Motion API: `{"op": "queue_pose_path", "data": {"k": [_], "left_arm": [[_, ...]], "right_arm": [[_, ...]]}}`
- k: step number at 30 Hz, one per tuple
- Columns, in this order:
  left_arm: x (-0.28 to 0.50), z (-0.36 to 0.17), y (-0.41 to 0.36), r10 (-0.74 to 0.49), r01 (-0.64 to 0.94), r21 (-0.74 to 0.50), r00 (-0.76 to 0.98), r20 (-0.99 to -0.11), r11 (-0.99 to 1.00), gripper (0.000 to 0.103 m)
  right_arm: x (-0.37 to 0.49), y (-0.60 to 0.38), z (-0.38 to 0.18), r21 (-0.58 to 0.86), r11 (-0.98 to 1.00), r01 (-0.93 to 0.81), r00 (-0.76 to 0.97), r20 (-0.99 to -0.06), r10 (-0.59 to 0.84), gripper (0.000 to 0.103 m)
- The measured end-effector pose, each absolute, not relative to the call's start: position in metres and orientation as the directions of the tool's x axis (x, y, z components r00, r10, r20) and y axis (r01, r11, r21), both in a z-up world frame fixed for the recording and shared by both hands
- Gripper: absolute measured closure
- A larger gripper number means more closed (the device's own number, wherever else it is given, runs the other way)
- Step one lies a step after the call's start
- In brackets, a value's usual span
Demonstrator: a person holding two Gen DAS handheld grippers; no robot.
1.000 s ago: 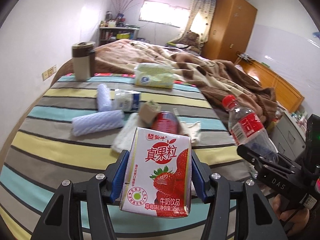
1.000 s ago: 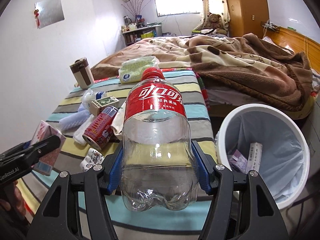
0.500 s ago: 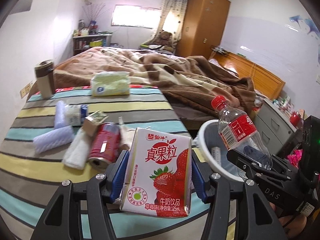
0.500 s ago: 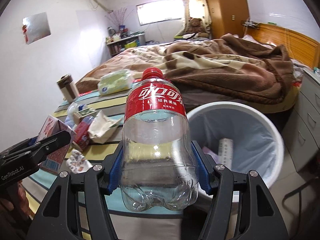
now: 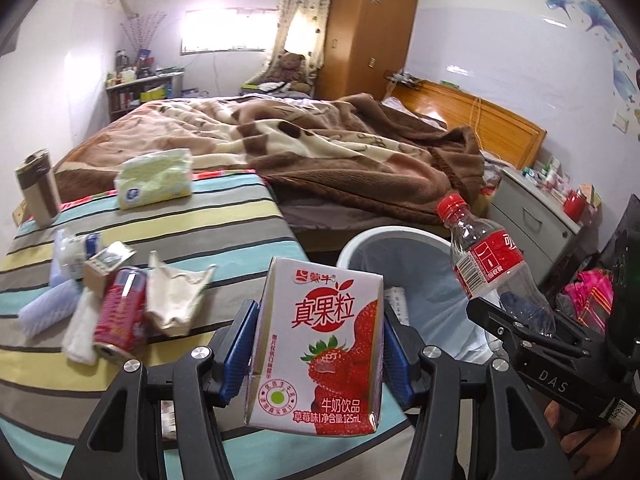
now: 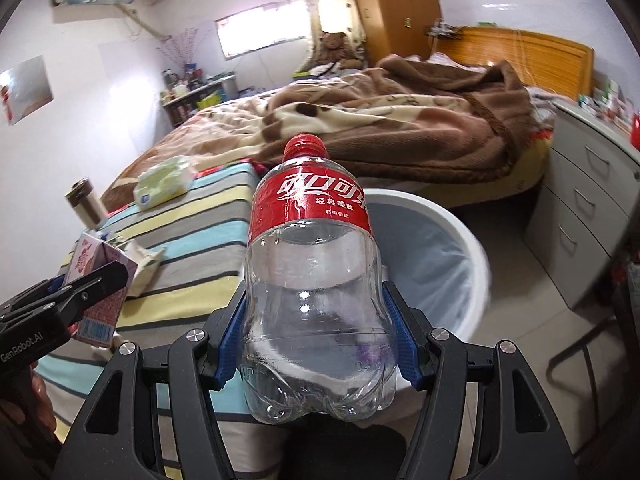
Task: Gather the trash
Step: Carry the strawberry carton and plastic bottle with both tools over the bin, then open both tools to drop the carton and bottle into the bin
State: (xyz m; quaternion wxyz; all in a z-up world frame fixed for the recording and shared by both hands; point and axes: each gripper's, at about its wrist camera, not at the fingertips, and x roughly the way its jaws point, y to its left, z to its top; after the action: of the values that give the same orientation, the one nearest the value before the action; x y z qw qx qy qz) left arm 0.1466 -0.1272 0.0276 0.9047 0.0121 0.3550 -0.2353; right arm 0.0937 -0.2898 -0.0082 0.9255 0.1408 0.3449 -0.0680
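My left gripper (image 5: 318, 350) is shut on a strawberry milk carton (image 5: 316, 352), held upright over the striped table's right edge beside the white trash bin (image 5: 362, 240). My right gripper (image 6: 316, 332) is shut on an empty clear cola bottle (image 6: 312, 280) with a red label and cap, held in front of the bin (image 6: 460, 236). In the left wrist view the bottle (image 5: 486, 264) shows at the right. The right wrist view has the carton (image 6: 100, 280) at the left. On the table lie a red can (image 5: 120, 314), crumpled paper (image 5: 174, 300) and white rolls (image 5: 44, 308).
A tissue pack (image 5: 154, 178) and a brown-topped tumbler (image 5: 38, 188) stand at the striped table's far side. Behind are a bed with a brown blanket (image 5: 320, 152), a grey drawer cabinet (image 6: 580, 208) at the right, and a wooden wardrobe (image 5: 368, 28).
Both grippers have swung to the right with their loads, away from the table's trash pile. The bin has come into view ahead of the carton and sits closer behind the bottle.
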Motion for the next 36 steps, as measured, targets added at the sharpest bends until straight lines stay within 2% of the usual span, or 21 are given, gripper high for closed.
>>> {"op": "queue_pose_path", "data": {"k": [14,22,29,31,36], "left_arm": [[0.166,0.007,-0.202,-0.492,0.549,-0.157,0.541,-0.682,0.821,0.045],[0.171,-0.005,-0.231,-0.485,0.578,-0.129,0.520,-0.704,0.806,0.045],[0.177,-0.014,-0.240,-0.499,0.585,-0.158,0.484,-0.719,0.795,0.045],[0.178,-0.015,-0.240,-0.502,0.585,-0.163,0.481,-0.719,0.795,0.038],[0.176,-0.012,-0.237,-0.511,0.583,-0.172,0.487,-0.709,0.794,0.037]], "right_arm": [[0.094,-0.329,-0.028,0.196,0.928,0.317,0.692,-0.717,-0.085,0.039],[0.095,-0.340,-0.037,0.191,0.920,0.343,0.660,-0.746,-0.092,0.039],[0.097,-0.343,-0.040,0.190,0.920,0.343,0.654,-0.751,-0.089,0.038],[0.098,-0.346,-0.041,0.206,0.918,0.338,0.661,-0.747,-0.076,0.033],[0.096,-0.345,-0.039,0.207,0.918,0.338,0.668,-0.740,-0.079,0.031]]}}
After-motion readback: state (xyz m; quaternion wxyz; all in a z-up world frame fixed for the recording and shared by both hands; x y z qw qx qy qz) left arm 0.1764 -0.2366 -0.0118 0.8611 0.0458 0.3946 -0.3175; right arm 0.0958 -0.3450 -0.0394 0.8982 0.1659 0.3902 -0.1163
